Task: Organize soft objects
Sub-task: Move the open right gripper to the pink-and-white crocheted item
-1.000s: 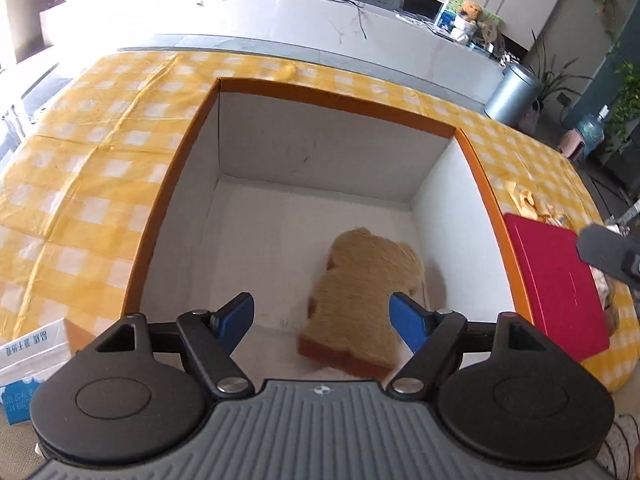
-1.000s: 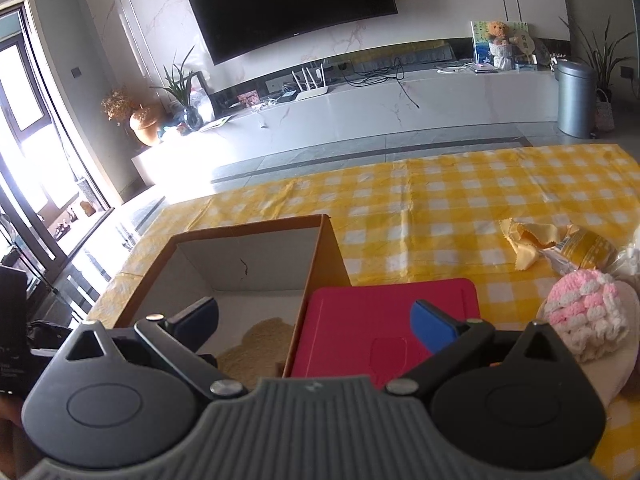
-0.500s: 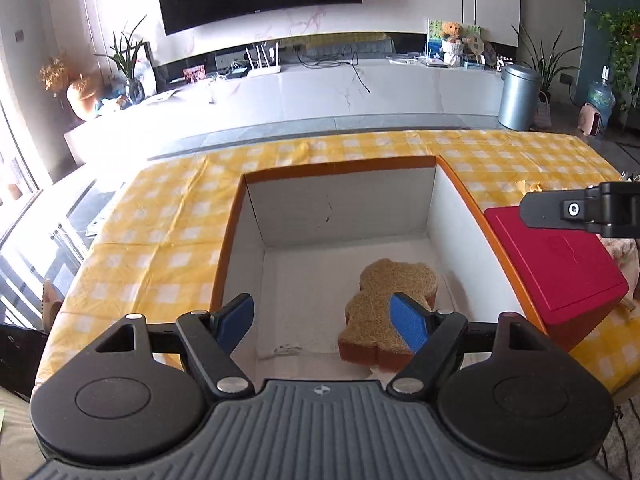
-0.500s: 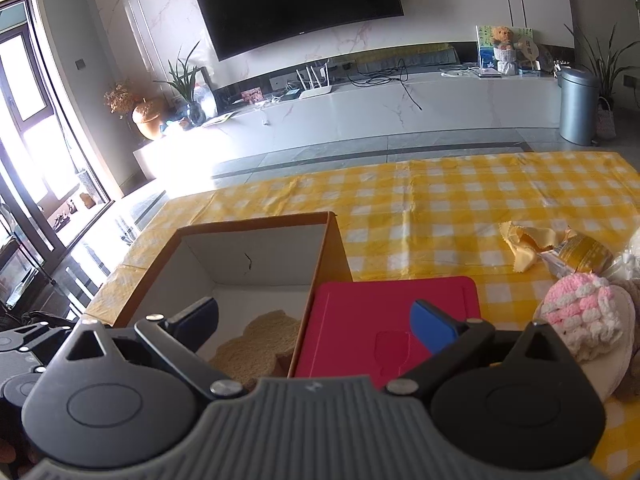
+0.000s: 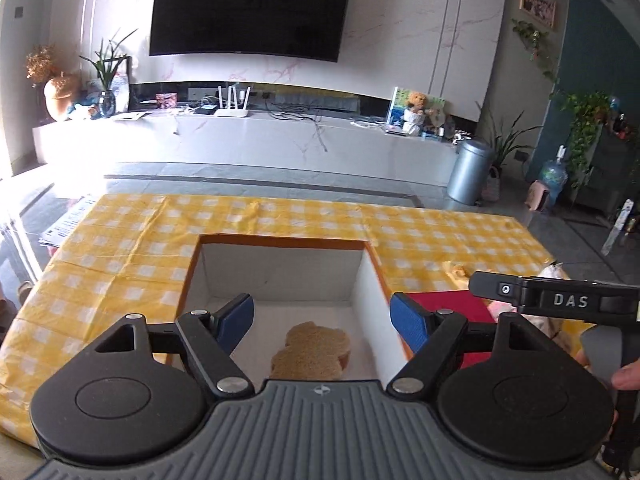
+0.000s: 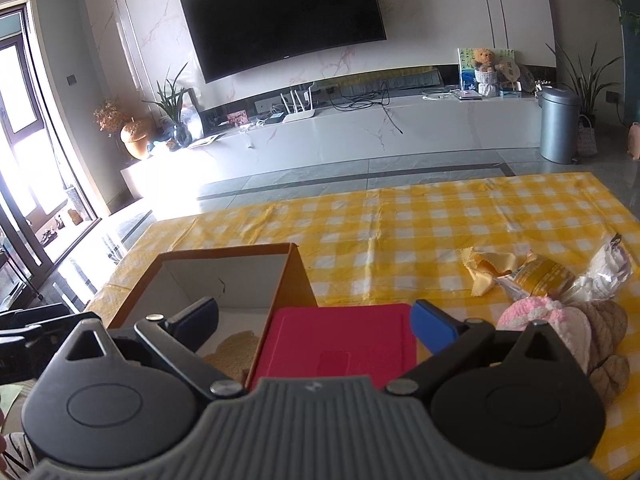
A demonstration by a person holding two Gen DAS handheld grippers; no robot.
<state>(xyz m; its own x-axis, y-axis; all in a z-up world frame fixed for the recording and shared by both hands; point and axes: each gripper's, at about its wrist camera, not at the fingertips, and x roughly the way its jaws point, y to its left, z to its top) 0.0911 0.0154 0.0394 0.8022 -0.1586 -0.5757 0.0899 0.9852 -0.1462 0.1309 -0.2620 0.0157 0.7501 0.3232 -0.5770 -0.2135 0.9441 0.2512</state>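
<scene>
Your left gripper (image 5: 322,322) hangs above the near edge of the open box (image 5: 280,240), its blue fingers (image 5: 236,318) spread wide with nothing between them. Its body cuts off the near part of the box floor, so you see only the far half of the tan bear-shaped cushion (image 5: 312,348) lying flat on the white bottom, toward the right wall. Your right gripper (image 6: 314,320) is also spread and empty, held over the red lid (image 6: 340,340) that sits just right of the box; the lid's near edge is hidden behind it. In that view only a sliver of the cushion shows. To the right, on the yellow checked cloth (image 6: 440,216), the pink knitted toy (image 6: 536,316) and the beige knitted one (image 6: 608,344) lie touching, partly covered by the gripper's arm, with wrapped packets (image 6: 536,276) and a yellow rag (image 6: 488,266) just beyond; what the packets hold is hard to make out.

Compared with a second ago, your left gripper has pulled up and back from inside the box, so the room beyond now fills its view and the cushion looks smaller. Your right gripper has barely shifted.
</scene>
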